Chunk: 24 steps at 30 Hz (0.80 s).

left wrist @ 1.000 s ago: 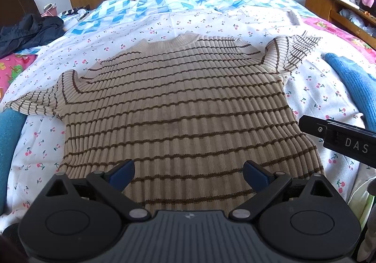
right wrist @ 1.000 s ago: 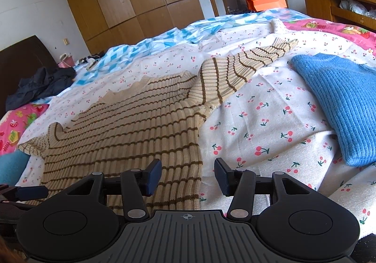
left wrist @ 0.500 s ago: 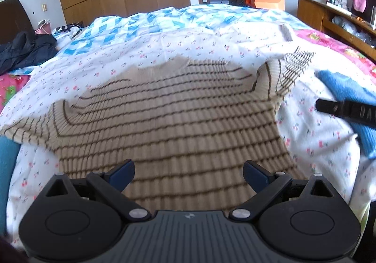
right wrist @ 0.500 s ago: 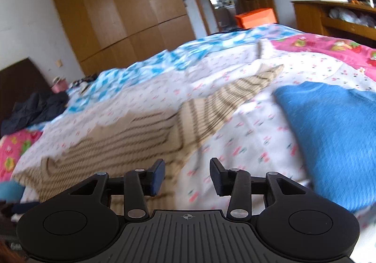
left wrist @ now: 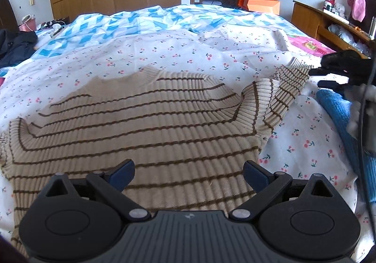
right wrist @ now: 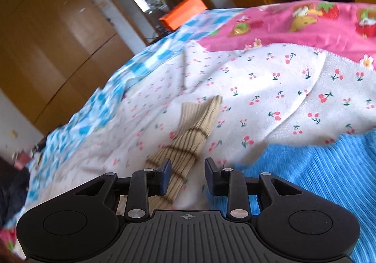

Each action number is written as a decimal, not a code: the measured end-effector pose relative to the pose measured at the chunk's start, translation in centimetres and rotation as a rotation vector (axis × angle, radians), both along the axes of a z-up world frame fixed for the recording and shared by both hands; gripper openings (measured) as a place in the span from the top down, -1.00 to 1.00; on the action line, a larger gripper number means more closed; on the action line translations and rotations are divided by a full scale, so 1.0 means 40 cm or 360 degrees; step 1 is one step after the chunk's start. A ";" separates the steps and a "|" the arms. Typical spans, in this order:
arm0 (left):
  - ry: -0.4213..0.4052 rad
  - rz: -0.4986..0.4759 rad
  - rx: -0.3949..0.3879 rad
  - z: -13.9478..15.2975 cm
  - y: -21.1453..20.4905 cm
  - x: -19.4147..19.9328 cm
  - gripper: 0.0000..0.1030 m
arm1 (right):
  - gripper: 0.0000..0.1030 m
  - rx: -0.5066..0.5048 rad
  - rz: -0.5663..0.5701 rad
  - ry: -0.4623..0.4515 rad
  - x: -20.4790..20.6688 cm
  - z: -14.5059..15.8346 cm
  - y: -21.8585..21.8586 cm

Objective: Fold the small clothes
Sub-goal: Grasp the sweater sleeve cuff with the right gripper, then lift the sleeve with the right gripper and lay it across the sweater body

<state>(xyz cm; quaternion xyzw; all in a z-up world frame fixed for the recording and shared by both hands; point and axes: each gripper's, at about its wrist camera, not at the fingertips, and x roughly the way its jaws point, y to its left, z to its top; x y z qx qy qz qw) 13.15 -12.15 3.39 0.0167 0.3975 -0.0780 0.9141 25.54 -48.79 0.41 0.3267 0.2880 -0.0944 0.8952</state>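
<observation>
1. As my right gripper (right wrist: pixel 186 175) narrows its jaws, the striped sleeve (right wrist: pixel 188 143) lies between them, nearer the left pad; nothing is pinched yet, so I judge I am lining up to lift it inward.
2. My left gripper (left wrist: pixel 188 175) hangs wide apart and empty over the sweater's hem, ready to steady the body.
3. From there the beige sweater (left wrist: pixel 131 126) spreads flat toward twelve o'clock on the cherry-print sheet (left wrist: pixel 164 51), ribbed, brown-striped, its sleeve angling to two o'clock beside a blue knit (left wrist: pixel 338 110).
</observation>
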 end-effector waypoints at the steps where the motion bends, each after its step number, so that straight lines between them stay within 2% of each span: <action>1: 0.0000 -0.0002 0.0003 -0.001 -0.002 0.001 -0.98 | 0.35 0.0017 -0.0013 -0.0007 0.015 -0.007 -0.004; 4: -0.0002 -0.0004 0.0017 -0.004 -0.004 -0.004 -0.98 | 0.36 0.0086 -0.0037 0.0008 0.050 -0.027 -0.004; 6: 0.0005 0.0002 0.0018 -0.004 0.000 -0.010 -0.98 | 0.50 0.0129 -0.0034 0.0058 0.072 -0.046 0.000; 7: 0.0006 0.0007 0.0019 -0.003 0.004 -0.014 -0.98 | 0.71 0.0141 -0.0026 0.0073 0.076 -0.049 0.004; 8: 0.0004 0.0011 0.0022 -0.001 0.007 -0.019 -0.98 | 0.81 0.0159 -0.0029 0.0079 0.074 -0.047 0.006; 11: -0.0018 0.0025 0.0031 0.011 0.023 -0.036 -0.98 | 0.84 0.0194 -0.0034 -0.0049 0.026 0.006 0.001; 16: -0.0050 0.0046 -0.0007 0.026 0.055 -0.055 -0.98 | 0.84 0.0166 -0.0065 -0.0259 -0.095 0.144 -0.017; 21: -0.0097 0.0054 -0.0080 0.044 0.090 -0.085 -0.99 | 0.84 -0.0062 -0.0046 -0.0396 -0.195 0.274 0.038; 24: -0.0102 0.0065 -0.0107 0.045 0.123 -0.106 -0.99 | 0.84 -0.0352 0.0133 -0.0343 -0.187 0.304 0.158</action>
